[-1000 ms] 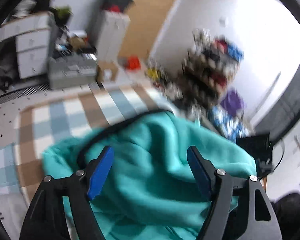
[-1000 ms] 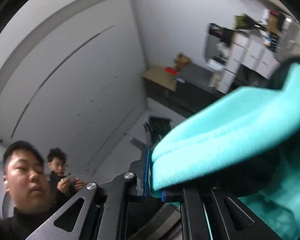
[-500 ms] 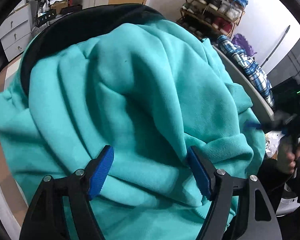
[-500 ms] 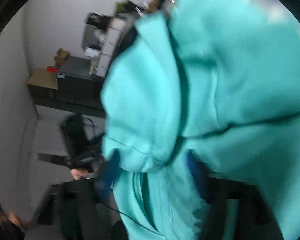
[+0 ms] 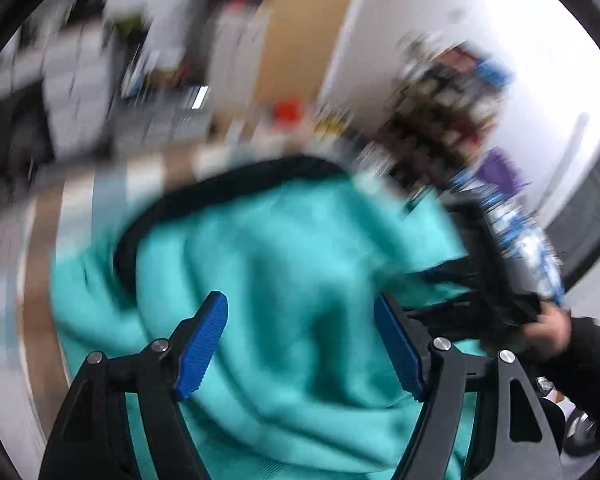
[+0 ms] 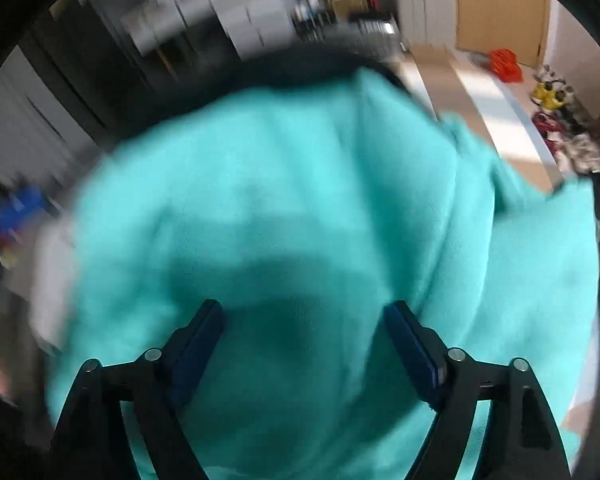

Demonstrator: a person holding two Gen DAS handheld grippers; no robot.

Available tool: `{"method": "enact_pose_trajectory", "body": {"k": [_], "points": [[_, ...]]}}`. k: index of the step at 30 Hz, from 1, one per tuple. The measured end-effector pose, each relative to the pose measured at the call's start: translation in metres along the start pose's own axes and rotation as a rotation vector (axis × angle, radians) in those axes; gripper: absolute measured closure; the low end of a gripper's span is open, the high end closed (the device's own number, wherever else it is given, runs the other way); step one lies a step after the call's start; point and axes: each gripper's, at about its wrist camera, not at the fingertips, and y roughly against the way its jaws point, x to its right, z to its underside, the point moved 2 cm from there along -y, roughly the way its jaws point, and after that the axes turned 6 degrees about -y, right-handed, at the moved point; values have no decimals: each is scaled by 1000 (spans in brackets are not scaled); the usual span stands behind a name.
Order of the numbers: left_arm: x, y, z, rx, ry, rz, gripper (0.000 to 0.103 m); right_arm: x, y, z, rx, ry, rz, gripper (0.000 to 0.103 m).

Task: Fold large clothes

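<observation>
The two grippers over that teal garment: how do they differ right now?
The left gripper has bright blue pads plainly visible; the right gripper's pads look darker, in shade. The right gripper's jaws are opening; the left's stand apart. Both hover over the teal garment with nothing pinched between their pads.

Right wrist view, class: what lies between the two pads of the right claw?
Only teal garment shows in the gap of the right claw, whose jaws are opening; neither pad presses it. The right wrist view shows this.
</observation>
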Motion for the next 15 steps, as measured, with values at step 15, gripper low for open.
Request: {"method": "enact_pose_trajectory", "body": {"k": [15], "points": [[-2, 26, 24, 51, 23, 120, 32, -18, 77, 33, 167, 135, -274, 31]]}}
